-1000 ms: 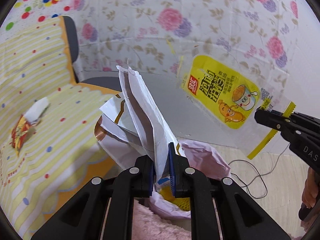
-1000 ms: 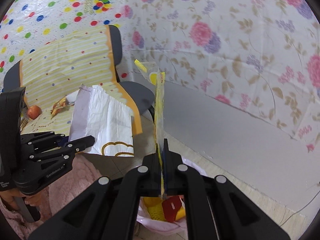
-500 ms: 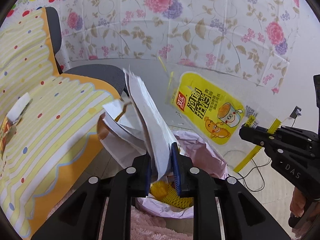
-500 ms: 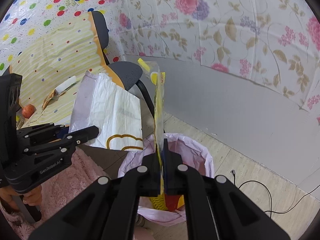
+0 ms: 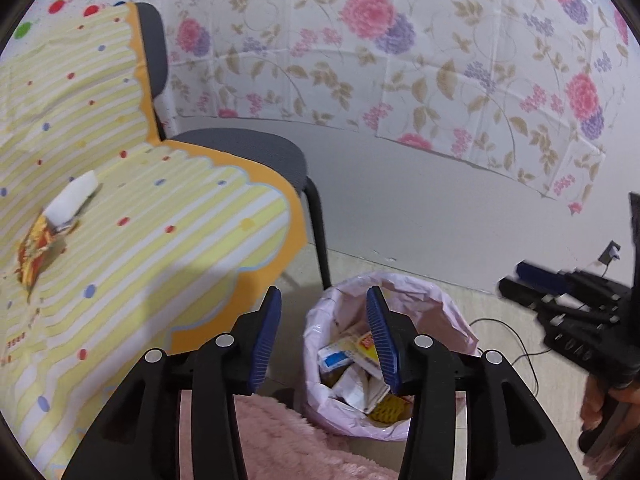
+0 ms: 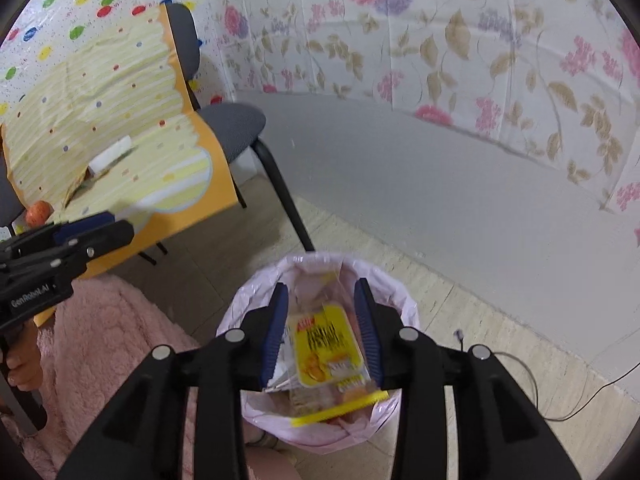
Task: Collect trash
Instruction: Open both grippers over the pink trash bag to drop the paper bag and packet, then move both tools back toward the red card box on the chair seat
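Note:
A bin lined with a pink bag stands on the floor, holding several wrappers and papers. It also shows in the right wrist view. My left gripper is open and empty above the bin's left rim. My right gripper is open above the bin; the yellow snack wrapper lies loose between its fingers, over the bin mouth. A red-yellow wrapper and a white tissue lie on the table with the striped yellow cloth.
A grey chair stands behind the table, its black leg next to the bin. A pink fluffy rug lies in front. A cable runs on the floor at right. An orange fruit sits on the table.
Both grippers have opened. The white paper bag left my left gripper and the yellow wrapper left my right gripper, dropping at the bin. Both grippers have moved down over the bin.

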A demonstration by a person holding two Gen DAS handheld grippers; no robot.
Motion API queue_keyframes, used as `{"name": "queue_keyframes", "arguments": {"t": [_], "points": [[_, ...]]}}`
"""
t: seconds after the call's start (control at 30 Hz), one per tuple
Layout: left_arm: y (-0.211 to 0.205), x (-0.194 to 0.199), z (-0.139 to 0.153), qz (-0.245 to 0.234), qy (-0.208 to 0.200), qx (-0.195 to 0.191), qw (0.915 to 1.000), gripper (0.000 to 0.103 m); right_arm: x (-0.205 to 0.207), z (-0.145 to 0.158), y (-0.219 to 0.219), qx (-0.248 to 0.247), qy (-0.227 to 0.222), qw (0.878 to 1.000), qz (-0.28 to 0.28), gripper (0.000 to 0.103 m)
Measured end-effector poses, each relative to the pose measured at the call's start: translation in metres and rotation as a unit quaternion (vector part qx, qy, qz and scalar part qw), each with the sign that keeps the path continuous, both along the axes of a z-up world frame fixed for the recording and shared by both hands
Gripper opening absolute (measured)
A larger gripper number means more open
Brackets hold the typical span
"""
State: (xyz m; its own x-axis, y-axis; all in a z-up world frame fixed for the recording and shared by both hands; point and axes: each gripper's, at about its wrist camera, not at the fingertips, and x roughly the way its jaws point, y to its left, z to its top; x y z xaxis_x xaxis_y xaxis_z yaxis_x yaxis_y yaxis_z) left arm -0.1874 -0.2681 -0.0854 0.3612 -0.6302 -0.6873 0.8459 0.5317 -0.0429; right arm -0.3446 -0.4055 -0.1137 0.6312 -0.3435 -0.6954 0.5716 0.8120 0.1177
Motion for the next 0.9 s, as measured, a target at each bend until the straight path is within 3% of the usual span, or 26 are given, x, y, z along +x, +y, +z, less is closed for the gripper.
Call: {"name": "queue_keyframes", "arguments": {"t": [0.27, 0.5, 0.7, 0.9], "points": [[0.037, 0.016, 0.018, 0.045, 0.003, -0.018, 0.9988, 0.047, 0.002, 0.058, 0.017, -0.05, -0.054, 0.997, 0.018, 0.034], [0.075, 0.034, 0.03, 0.098, 0.003, -0.023, 0.9949, 0.051, 0.037, 0.075, 0.039, -0.053, -0.064, 0.993, 0.078, 0.034], [0.117, 0.061, 0.041, 0.167, -0.001, -0.028, 0.9855, 0.052, 0.084, 0.082, 0.059, -0.049, -0.061, 0.988, 0.136, 0.034], [0.162, 0.094, 0.05, 0.248, -0.009, -0.028, 0.9683, 0.057, 0.135, 0.092, 0.079, -0.044, -0.066, 0.979, 0.19, 0.034]]}}
